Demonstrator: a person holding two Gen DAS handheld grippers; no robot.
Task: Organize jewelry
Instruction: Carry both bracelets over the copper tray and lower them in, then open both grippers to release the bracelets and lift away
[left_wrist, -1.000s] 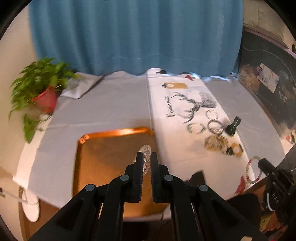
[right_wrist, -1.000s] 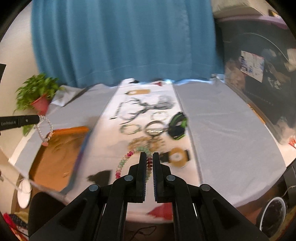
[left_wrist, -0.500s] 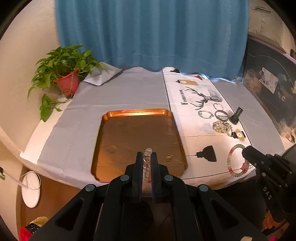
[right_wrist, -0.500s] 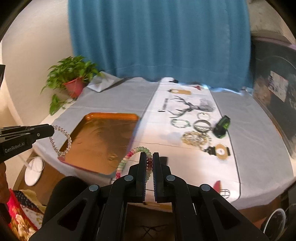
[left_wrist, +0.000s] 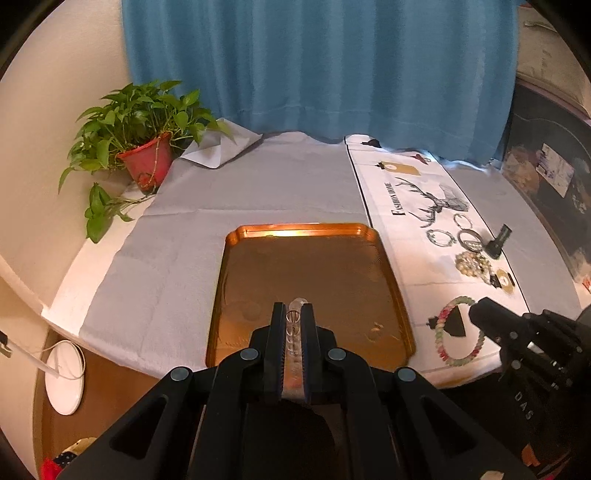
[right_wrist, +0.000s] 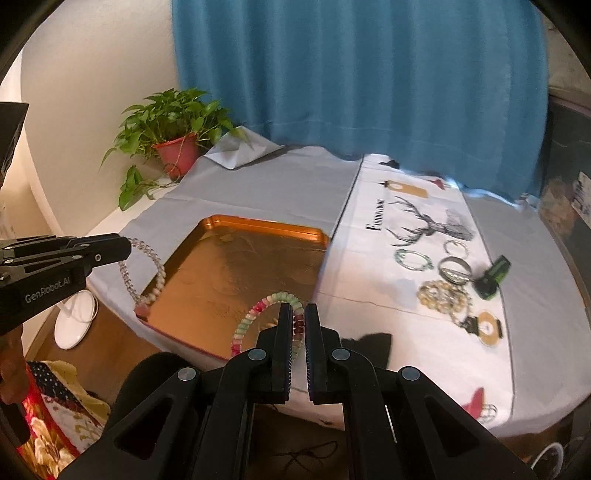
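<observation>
A copper tray lies on the grey tablecloth. My left gripper is shut on a clear bead bracelet and holds it in the air at the tray's near edge. My right gripper is shut on a pink-and-green bead bracelet held above the tray's near right corner. More jewelry lies on the white deer-print runner to the right.
A potted plant stands at the table's back left. A blue curtain hangs behind. A green-and-black clip lies on the runner among the jewelry. A white disc lies on the floor at the left.
Both grippers have pulled back towards the table's near edge and swung left with their bracelets; the tray now sits centred ahead. Neither grip has changed.
</observation>
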